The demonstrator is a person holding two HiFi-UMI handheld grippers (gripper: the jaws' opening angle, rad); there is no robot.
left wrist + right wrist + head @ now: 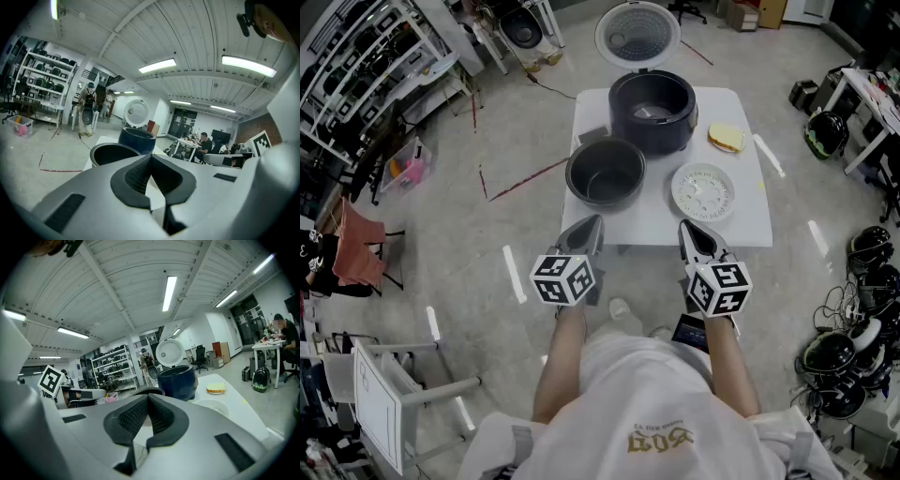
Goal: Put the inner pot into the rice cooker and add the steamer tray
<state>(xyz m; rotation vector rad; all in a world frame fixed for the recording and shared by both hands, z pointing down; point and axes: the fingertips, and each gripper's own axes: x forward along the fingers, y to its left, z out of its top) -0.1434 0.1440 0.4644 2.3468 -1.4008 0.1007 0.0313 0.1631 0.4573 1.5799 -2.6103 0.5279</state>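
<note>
Head view: we note the pot (pixel 606 173) on the desk (pixel 750 223), just front-left of the open cooker (pixel 652 111). The tray (pixel 703 191) lies to the pot's right. Left claw (pixel 591 222) and right claw (pixel 689 229) hover short of the desk edge, clear of all items.
Left gripper view: left claw closed, nothing btwn jaws; pot ahead.
Right gripper view: right claw closed, empty; cooker & tray ahead.

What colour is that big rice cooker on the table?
Dark navy blue. The rice cooker shows it best in the right gripper view.
</note>
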